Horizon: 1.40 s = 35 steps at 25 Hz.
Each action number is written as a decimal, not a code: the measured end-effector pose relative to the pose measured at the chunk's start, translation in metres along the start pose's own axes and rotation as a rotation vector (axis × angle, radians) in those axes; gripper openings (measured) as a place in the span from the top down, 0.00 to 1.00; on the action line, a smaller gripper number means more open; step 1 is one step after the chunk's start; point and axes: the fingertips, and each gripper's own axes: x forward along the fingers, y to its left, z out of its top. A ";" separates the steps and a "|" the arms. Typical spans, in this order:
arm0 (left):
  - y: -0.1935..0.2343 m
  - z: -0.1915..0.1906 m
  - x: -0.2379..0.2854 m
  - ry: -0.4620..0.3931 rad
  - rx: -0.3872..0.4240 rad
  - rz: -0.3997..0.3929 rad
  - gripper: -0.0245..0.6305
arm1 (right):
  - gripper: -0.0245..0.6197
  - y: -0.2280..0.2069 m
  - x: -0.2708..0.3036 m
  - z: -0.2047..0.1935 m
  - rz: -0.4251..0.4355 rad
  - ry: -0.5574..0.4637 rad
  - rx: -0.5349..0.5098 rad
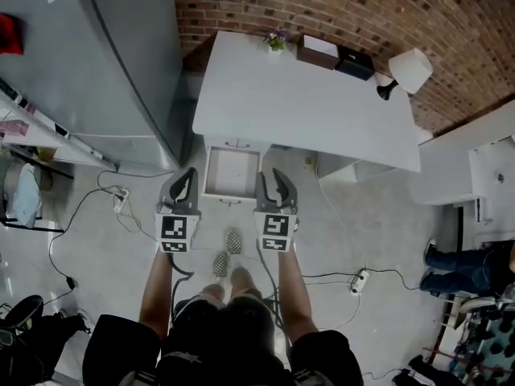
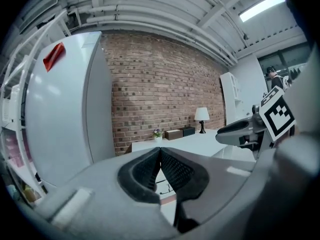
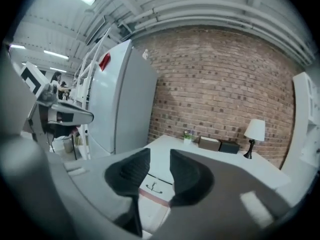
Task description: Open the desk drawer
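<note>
A white desk (image 1: 306, 103) stands against a brick wall. Its drawer (image 1: 232, 173) at the front left is pulled out, and its white inside looks empty. Both grippers are held up in front of the person, well above the floor and on the near side of the drawer. My left gripper (image 1: 183, 177) has its dark pads closed together at the tips (image 2: 160, 151), with nothing between them. My right gripper (image 1: 275, 179) has a clear gap between its fingers (image 3: 160, 156) and holds nothing. Through that gap I see the drawer front with its handle (image 3: 153, 186).
A grey fridge (image 1: 105, 63) stands left of the desk. The desk carries a lamp (image 1: 410, 71), two boxes (image 1: 318, 51) and a small flower pot (image 1: 276, 40). Cables and power strips (image 1: 121, 202) lie on the floor. A white cabinet (image 1: 475, 167) and a person's legs (image 1: 459, 264) are at right.
</note>
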 end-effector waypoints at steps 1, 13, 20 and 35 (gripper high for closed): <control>0.000 0.010 -0.006 -0.011 0.000 0.001 0.95 | 0.77 -0.002 -0.010 0.012 -0.012 -0.024 0.011; -0.001 0.086 -0.083 -0.103 0.014 0.000 0.95 | 0.92 0.000 -0.113 0.090 -0.085 -0.175 0.026; -0.010 0.091 -0.123 -0.114 0.035 -0.023 0.95 | 0.95 0.012 -0.152 0.098 -0.084 -0.203 0.018; -0.014 0.103 -0.142 -0.145 0.039 -0.022 0.95 | 0.95 0.016 -0.170 0.100 -0.072 -0.207 0.021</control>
